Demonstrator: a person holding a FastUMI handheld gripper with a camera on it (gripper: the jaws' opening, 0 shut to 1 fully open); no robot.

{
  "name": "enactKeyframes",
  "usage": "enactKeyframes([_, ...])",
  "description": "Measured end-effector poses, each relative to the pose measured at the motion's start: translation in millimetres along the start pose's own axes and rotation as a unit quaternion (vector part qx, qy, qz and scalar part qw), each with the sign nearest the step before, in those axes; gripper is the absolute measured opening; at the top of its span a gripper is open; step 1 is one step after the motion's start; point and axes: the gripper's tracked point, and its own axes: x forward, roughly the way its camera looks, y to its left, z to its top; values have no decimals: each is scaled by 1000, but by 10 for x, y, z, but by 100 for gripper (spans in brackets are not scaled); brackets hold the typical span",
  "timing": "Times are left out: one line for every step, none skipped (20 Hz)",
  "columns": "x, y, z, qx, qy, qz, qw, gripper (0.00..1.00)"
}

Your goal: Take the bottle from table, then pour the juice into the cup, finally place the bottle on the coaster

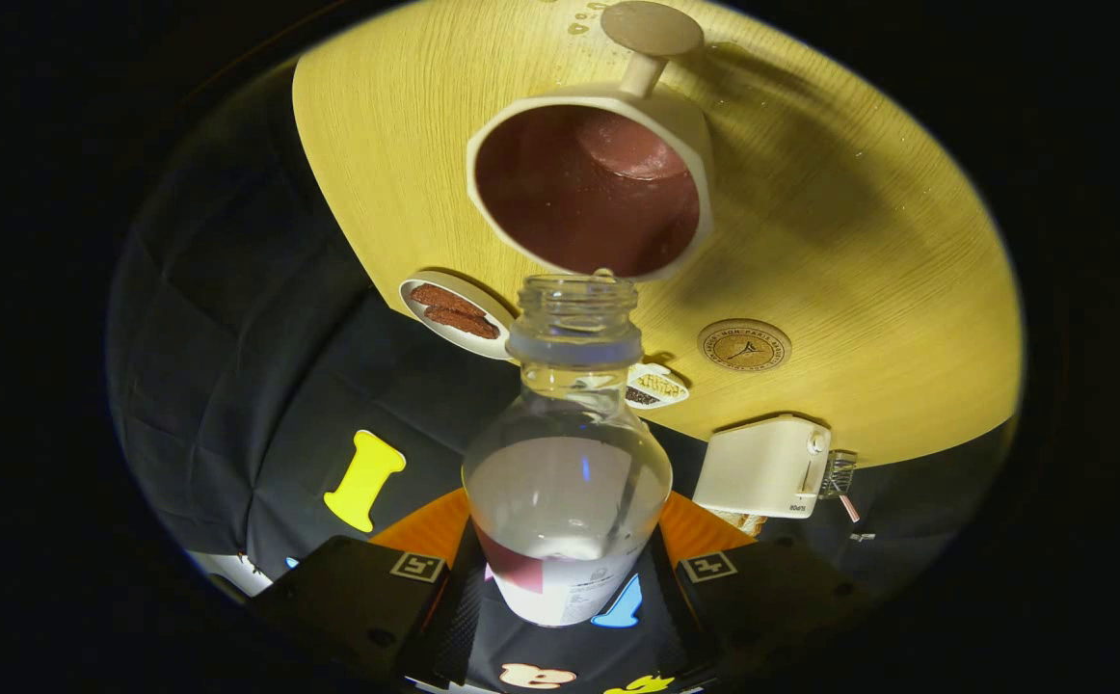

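Observation:
My gripper (565, 569) is shut on a clear plastic bottle (568, 453), one finger on each side of its labelled lower body. The bottle is uncapped and tipped forward. Its open mouth sits right at the near rim of a cream cup (591, 183) with a dark reddish inside and a handle on its far side. A small drop hangs at the bottle's lip. Clear liquid still fills part of the bottle's body. A round wooden coaster (744, 345) lies on the yellow wooden table (859, 251), to the right of the bottle's neck and apart from the cup.
A small oval dish (454, 313) with brown biscuits sits to the left of the bottle neck. A little divided snack dish (657, 387) lies just right of the neck. A cream box-shaped appliance (762, 467) stands at the table's edge, beyond my right finger.

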Motion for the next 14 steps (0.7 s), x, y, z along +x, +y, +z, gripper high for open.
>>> enactKeyframes([-6, 12, 6, 1, -1, 1, 1000, 73])
enactKeyframes([-7, 24, 21, 3, -4, 1, 1000, 73])
enactKeyframes([-6, 38, 30, 3, -5, 3, 1000, 73])
enactKeyframes([-7, 49, 42, 4, -7, 4, 1000, 73])
enactKeyframes([-8, 56, 40, 3, -9, 5, 1000, 73])
enactKeyframes([-11, 60, 42, 3, -10, 7, 1000, 73])
enactKeyframes([-5, 60, 48, 3, -12, 8, 1000, 73])
enactKeyframes([3, 49, 51, 0, -13, 6, 1000, 73])
enactKeyframes([11, 37, 47, -3, -14, 5, 1000, 73])
enactKeyframes([18, 27, 47, -6, -15, 5, 1000, 73])
enactKeyframes([30, 21, 50, -7, -17, 5, 1000, 73])
enactKeyframes([36, 18, 51, -8, -18, 6, 1000, 73])
enactKeyframes([41, 17, 50, -11, -19, 8, 1000, 73])
enactKeyframes([39, 11, 49, -14, -21, 10, 1000, 73])
